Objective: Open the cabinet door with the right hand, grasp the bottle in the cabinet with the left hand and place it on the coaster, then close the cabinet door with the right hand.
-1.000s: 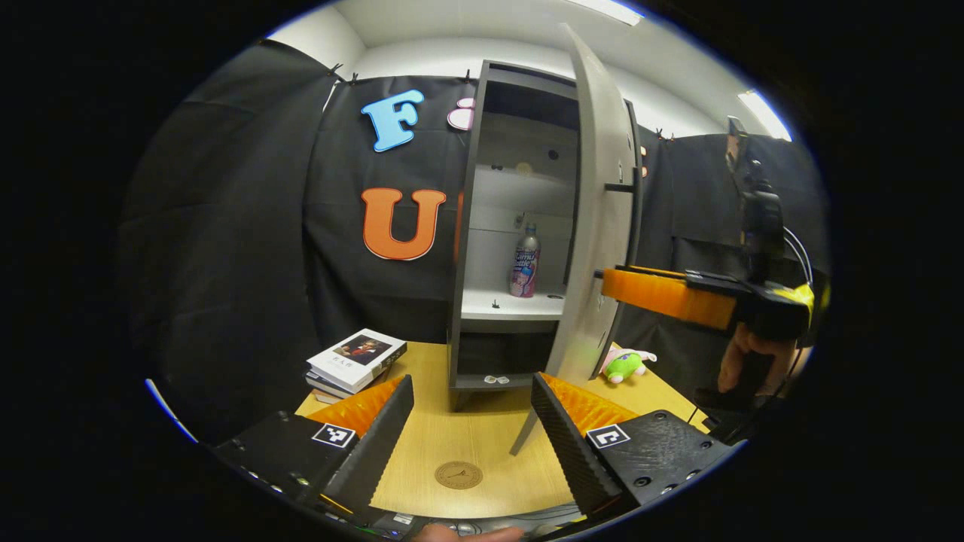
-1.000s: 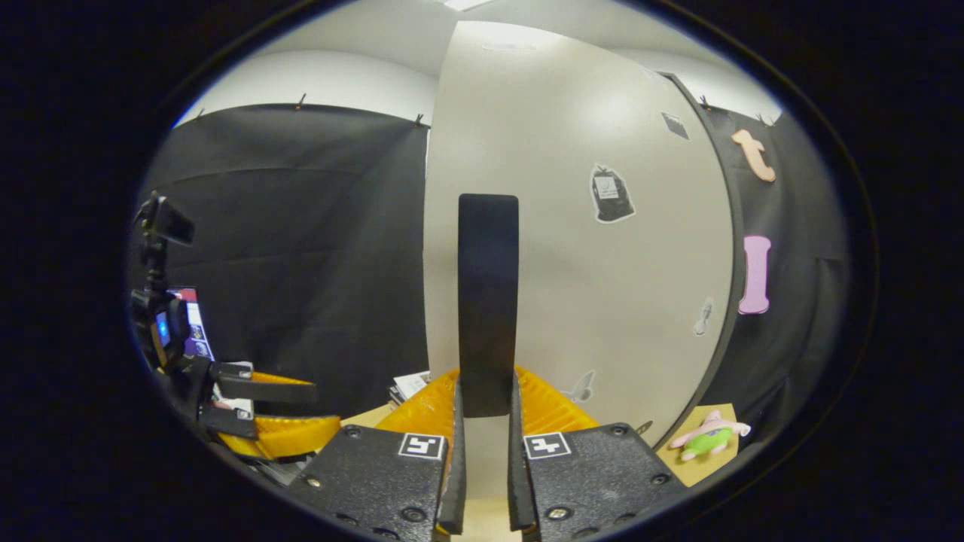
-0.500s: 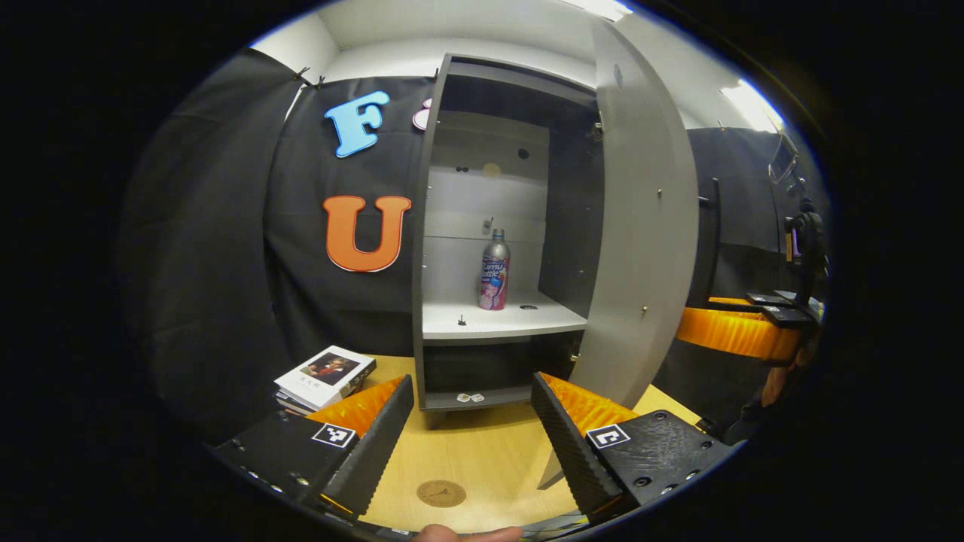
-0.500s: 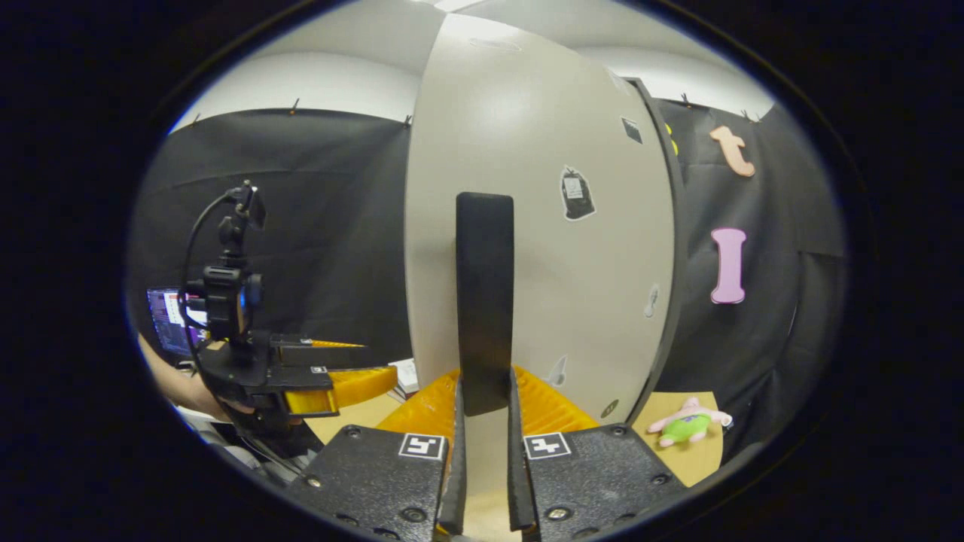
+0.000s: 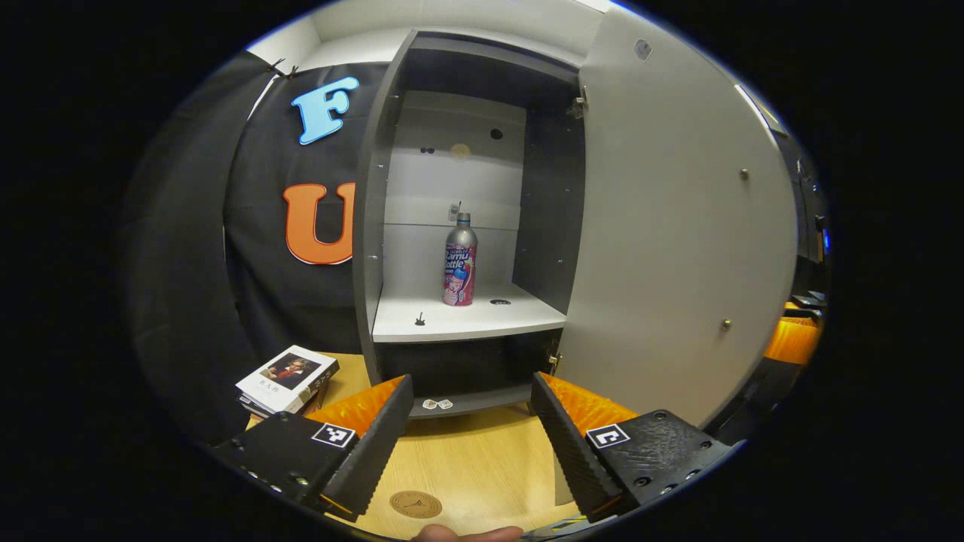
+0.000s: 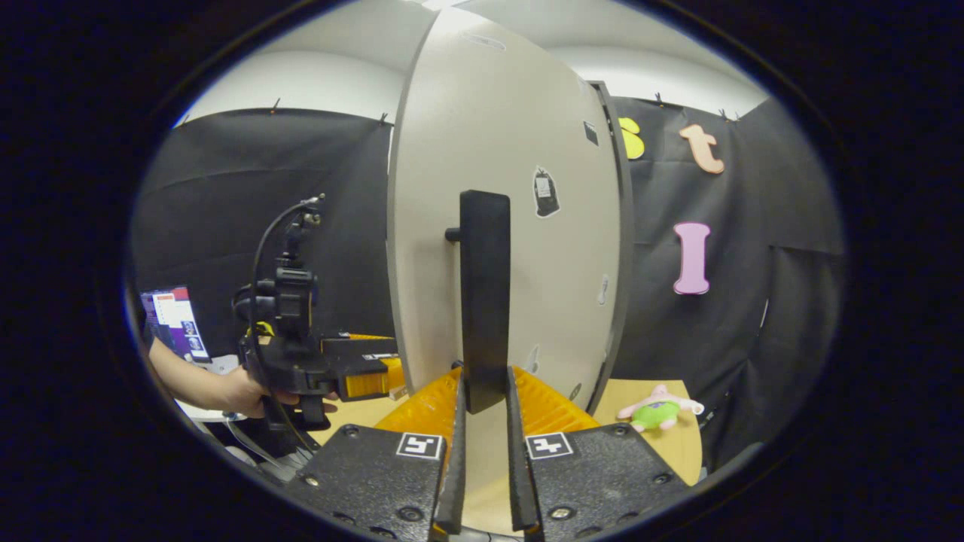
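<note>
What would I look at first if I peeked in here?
Probably the tall cabinet with its door swung wide, and the bright bottle standing alone on the pale shelf inside. Next, the right hand-held gripper clamped on the door's dark handle. The left hand-held gripper waits open above the wooden table.

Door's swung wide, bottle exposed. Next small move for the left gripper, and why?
Probably advance the open left gripper straight toward the bottle: it stands upright on the cabinet shelf with nothing in front, and the right gripper holds the door handle, keeping the door wide.
</note>
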A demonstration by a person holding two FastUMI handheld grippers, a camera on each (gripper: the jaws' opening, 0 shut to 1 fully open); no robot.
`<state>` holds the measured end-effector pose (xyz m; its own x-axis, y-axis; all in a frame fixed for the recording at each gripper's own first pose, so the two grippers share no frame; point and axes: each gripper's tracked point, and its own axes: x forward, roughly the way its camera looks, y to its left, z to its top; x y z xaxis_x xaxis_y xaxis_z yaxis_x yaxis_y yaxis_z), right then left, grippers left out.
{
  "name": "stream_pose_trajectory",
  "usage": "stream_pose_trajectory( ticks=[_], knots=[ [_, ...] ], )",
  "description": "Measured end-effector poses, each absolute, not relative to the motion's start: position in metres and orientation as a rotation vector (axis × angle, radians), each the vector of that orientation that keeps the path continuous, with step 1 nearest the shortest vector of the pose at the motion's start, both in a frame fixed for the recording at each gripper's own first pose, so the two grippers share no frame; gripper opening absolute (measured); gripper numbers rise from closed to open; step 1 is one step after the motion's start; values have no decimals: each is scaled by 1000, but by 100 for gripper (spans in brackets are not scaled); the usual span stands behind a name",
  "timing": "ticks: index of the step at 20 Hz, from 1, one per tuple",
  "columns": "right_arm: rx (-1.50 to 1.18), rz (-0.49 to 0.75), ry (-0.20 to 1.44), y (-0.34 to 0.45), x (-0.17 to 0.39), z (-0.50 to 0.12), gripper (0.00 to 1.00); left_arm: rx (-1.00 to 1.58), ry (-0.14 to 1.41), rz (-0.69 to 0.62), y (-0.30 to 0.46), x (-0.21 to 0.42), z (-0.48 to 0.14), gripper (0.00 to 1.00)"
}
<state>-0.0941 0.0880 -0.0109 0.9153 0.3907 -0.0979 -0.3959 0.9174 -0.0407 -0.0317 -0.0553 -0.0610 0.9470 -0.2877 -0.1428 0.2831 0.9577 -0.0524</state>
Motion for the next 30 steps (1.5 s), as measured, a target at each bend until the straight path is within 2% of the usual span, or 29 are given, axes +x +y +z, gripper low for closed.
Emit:
stream_pose_trajectory(
  ticks=[2,3,4,5,6,7,8,9,12,16,20,22,26,30],
  knots=[
    [-66,416,157,94,-99,-31,31,-17,174,-265,-57,-15,-68,95],
    [-66,403,167,94,-102,-42,41,-11,187,-247,-57,-8,-72,95],
    [-70,383,170,93,-105,-45,44,-15,187,-234,-58,0,-73,96],
    [-73,360,176,88,-106,-44,53,-23,186,-229,-61,9,-73,95],
    [-68,337,178,83,-107,-44,55,-34,181,-232,-65,17,-71,96],
    [-55,321,177,81,-106,-43,64,-39,171,-233,-69,25,-66,96],
    [-49,301,177,77,-105,-43,67,-39,163,-233,-73,32,-61,96],
    [-48,277,177,69,-104,-43,66,-36,153,-238,-77,39,-57,96],
    [-42,204,176,46,-101,-40,76,-12,117,-241,-89,63,-45,95],
    [-18,116,158,24,-105,-40,77,11,39,-197,-101,97,-19,95],
    [87,118,132,11,-100,-38,80,53,-60,-131,-102,133,10,96],
    [101,92,144,1,-101,-40,81,54,-99,-138,-110,152,18,96],
    [93,26,136,-23,-100,-40,82,75,-78,-91,-107,194,21,96],
    [122,-114,133,-67,-99,-43,82,8,-81,-80,-107,229,30,96]
  ],
)
